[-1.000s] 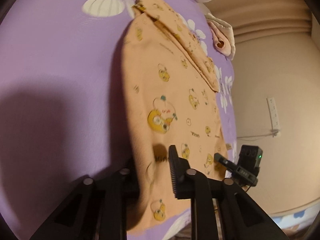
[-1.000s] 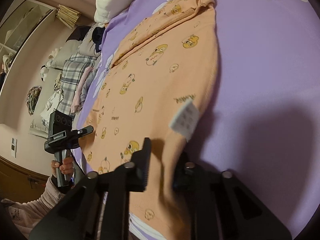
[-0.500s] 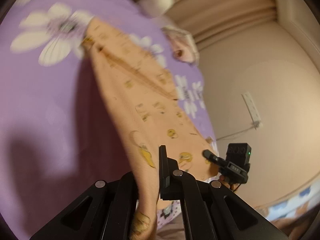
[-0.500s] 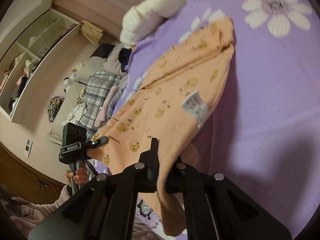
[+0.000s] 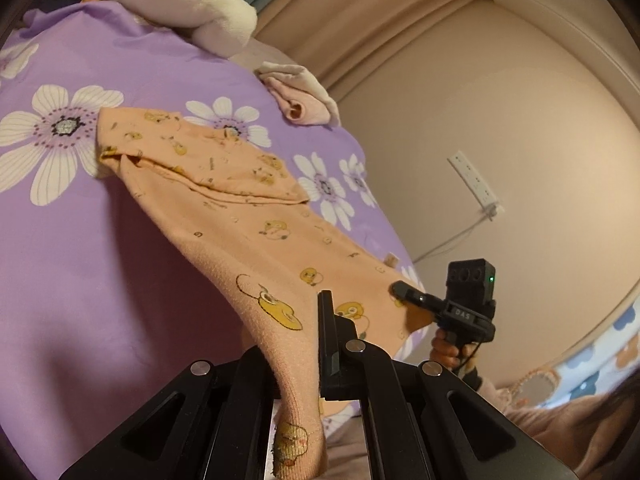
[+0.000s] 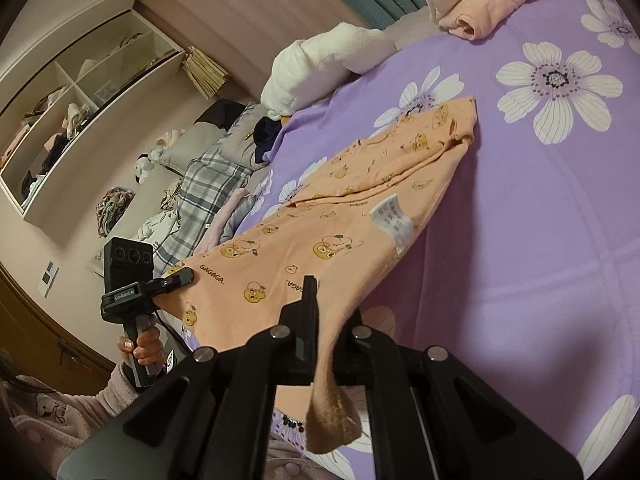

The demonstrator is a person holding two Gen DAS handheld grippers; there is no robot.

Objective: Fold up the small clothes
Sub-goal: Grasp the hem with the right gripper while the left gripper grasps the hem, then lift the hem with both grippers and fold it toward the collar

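Hem lifted off the bed
Both grippers have just clamped the orange garment [image 5: 256,240]: left gripper [image 5: 300,344], right gripper [image 6: 326,340]; near edge now raised toward 12 o'clock for folding over.

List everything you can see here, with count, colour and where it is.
Bedsheet: one, purple with white flowers, covering the bed.
Garment: one, orange with duck prints, near edge lifted, far end on the sheet.
Care label: one, white, on the garment.
Folded clothes: one pile, pink and cream, far bed edge.
Blanket: one, white, bed head.
Shelf: one, white, wall.
Left tool: black, shut on the garment.
Right tool: black, shut on the garment.
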